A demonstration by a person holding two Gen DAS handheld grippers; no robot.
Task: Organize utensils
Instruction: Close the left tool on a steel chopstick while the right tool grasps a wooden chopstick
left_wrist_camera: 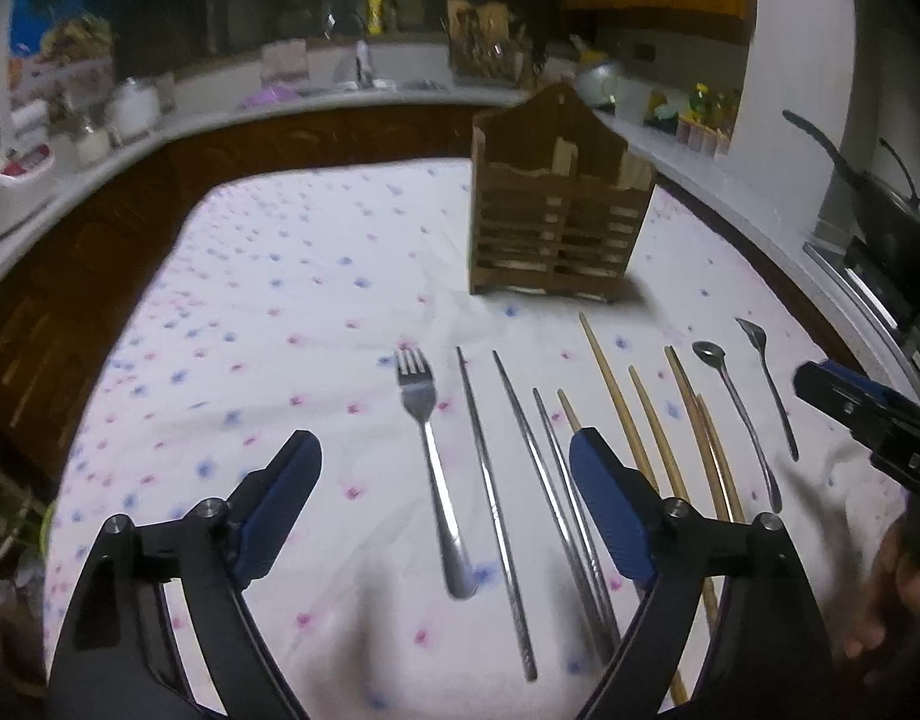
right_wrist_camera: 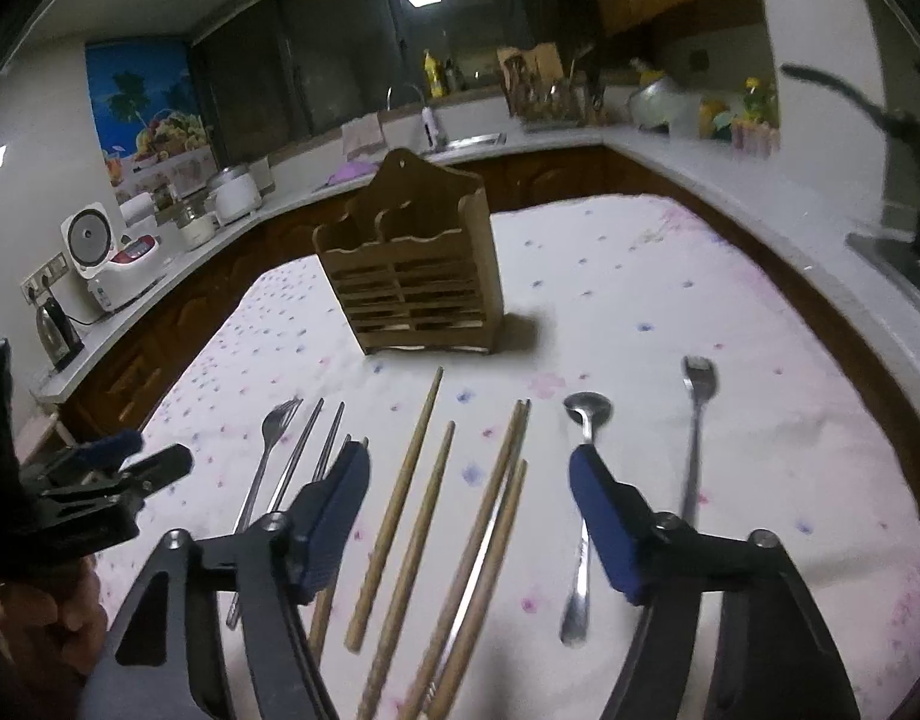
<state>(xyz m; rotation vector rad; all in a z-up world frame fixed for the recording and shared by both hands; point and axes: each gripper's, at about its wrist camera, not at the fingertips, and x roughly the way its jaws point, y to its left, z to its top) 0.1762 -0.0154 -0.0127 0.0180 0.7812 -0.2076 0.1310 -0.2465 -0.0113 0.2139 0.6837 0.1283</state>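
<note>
A wooden slatted utensil holder (left_wrist_camera: 556, 204) (right_wrist_camera: 408, 282) stands upright on the flowered tablecloth (left_wrist_camera: 279, 300). In front of it lie a steel fork (left_wrist_camera: 429, 450), several metal chopsticks (left_wrist_camera: 496, 498), several wooden chopsticks (left_wrist_camera: 652, 432) (right_wrist_camera: 423, 510), a steel spoon (left_wrist_camera: 739, 414) (right_wrist_camera: 583, 510) and a small fork (left_wrist_camera: 769, 387) (right_wrist_camera: 694, 438). My left gripper (left_wrist_camera: 444, 459) is open and empty, above the steel fork and metal chopsticks. My right gripper (right_wrist_camera: 469, 468) is open and empty, above the wooden chopsticks; it also shows in the left wrist view (left_wrist_camera: 868, 414).
A kitchen counter (right_wrist_camera: 550, 141) wraps around behind and to both sides, with a rice cooker (right_wrist_camera: 108, 258), a kettle (right_wrist_camera: 54, 327), a sink and jars. A black pan (left_wrist_camera: 880, 204) sits on a stove at the right. Cloth beyond the holder is bare.
</note>
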